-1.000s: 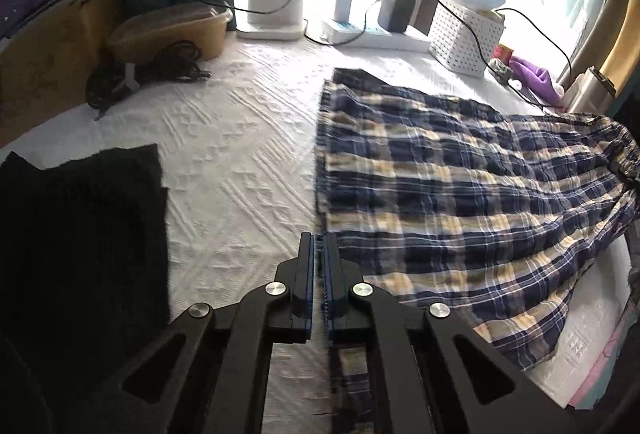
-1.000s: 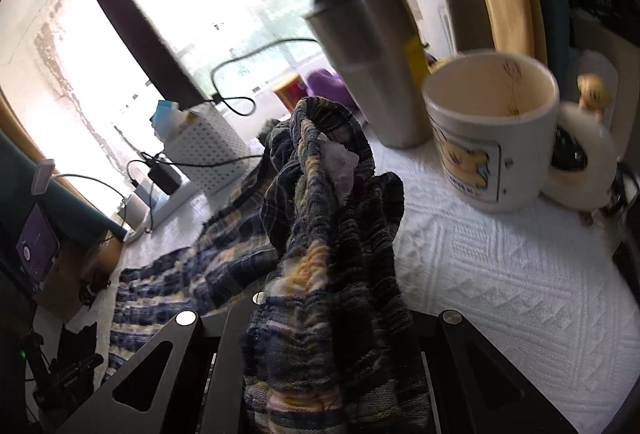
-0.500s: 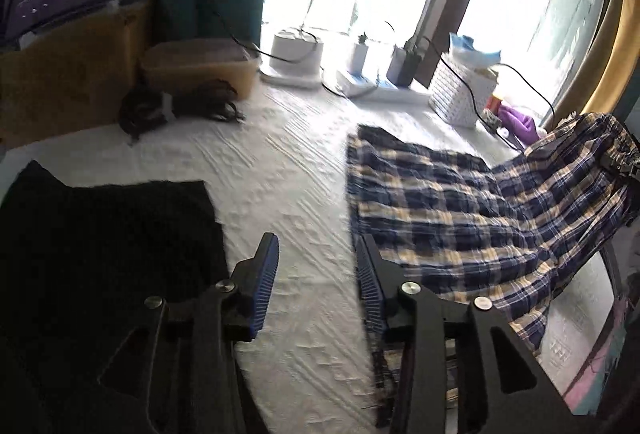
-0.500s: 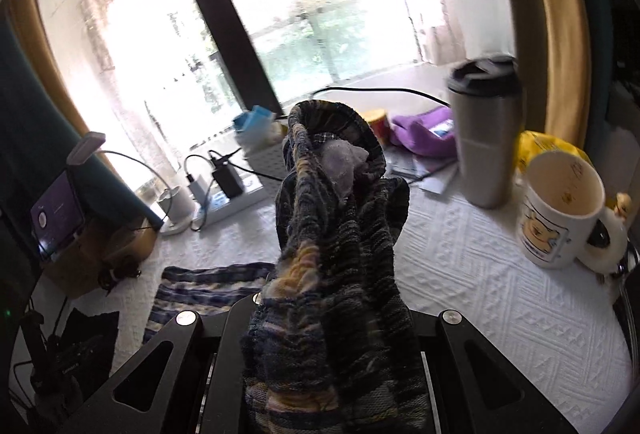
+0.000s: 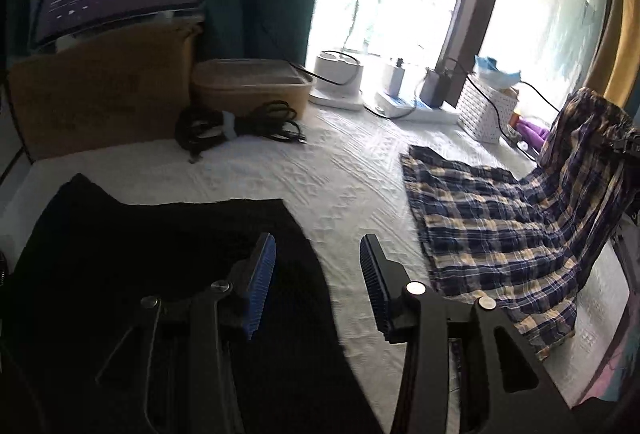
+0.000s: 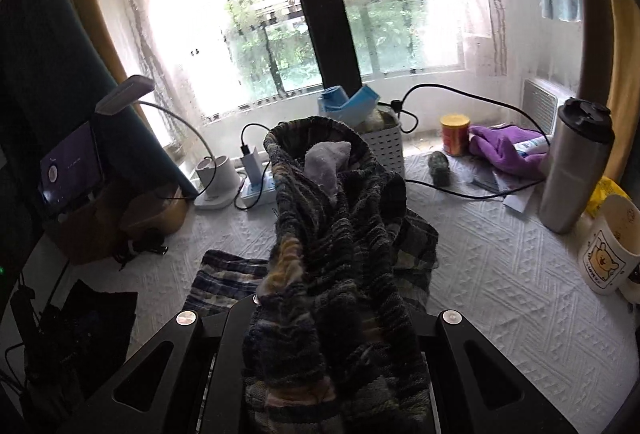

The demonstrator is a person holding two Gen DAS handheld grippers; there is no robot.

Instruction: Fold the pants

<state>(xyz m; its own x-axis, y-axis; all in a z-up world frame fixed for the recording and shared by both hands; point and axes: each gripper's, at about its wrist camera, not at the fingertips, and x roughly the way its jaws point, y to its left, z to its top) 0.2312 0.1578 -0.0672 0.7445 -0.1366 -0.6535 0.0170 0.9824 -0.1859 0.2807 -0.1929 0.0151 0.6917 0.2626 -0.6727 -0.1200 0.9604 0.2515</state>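
Note:
The blue and yellow plaid pants (image 5: pixel 492 230) lie on the white textured table cover, leg ends to the left, waist end lifted at the right. My right gripper (image 6: pixel 332 318) is shut on the bunched waistband (image 6: pixel 320 202) and holds it up above the table; its fingertips are hidden by the cloth. It shows at the right edge of the left wrist view, at the raised waist. My left gripper (image 5: pixel 318 278) is open and empty, above the table between the pants and a black garment (image 5: pixel 140 274).
A coiled black cable (image 5: pixel 240 126), a tan lidded box (image 5: pixel 252 86), chargers and a white basket (image 5: pixel 486 110) line the back. A steel tumbler (image 6: pixel 576 170), a mug (image 6: pixel 612 246), a purple cloth (image 6: pixel 508 150) and cords sit at the right.
My left gripper opened, let go of the pants' leg end and drew back to the left over the black garment. My right gripper lifted the waistband higher.

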